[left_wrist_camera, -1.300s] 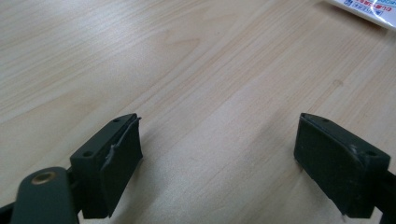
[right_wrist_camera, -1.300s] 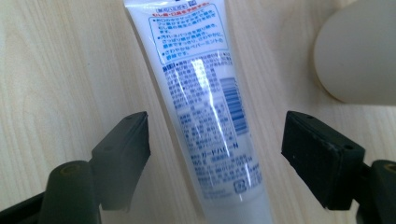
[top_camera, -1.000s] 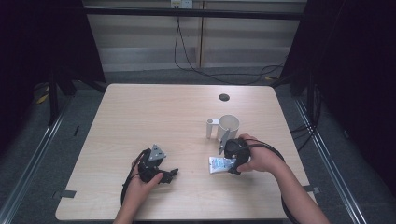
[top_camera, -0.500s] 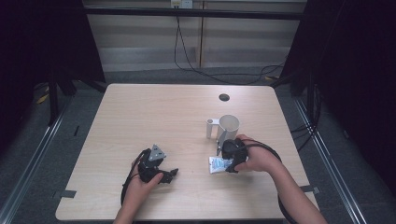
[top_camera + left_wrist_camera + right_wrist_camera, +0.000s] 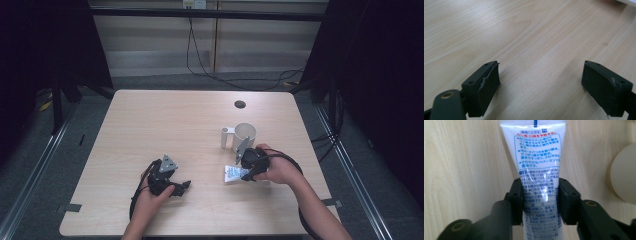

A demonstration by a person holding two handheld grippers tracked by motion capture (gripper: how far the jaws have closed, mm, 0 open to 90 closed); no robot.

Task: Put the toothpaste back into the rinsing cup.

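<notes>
While the right gripper (image 5: 539, 195) has just been closing its jaws, they now clamp both sides of the white toothpaste tube (image 5: 537, 165), which lies flat on the wooden table (image 5: 165, 125) just in front of the white mug (image 5: 245, 135). Well apart to the left, the left gripper (image 5: 541, 85) rests released, jaws spread wide over bare wood.

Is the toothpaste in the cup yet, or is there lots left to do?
Not yet. Done: the right tongs have just been closing and now pinch the toothpaste tube, which lies flat on the table. In hand: that grip. Left, probably: lifting the tube and putting it in the white cup close behind. The left tongs wait open, holding nothing.
</notes>
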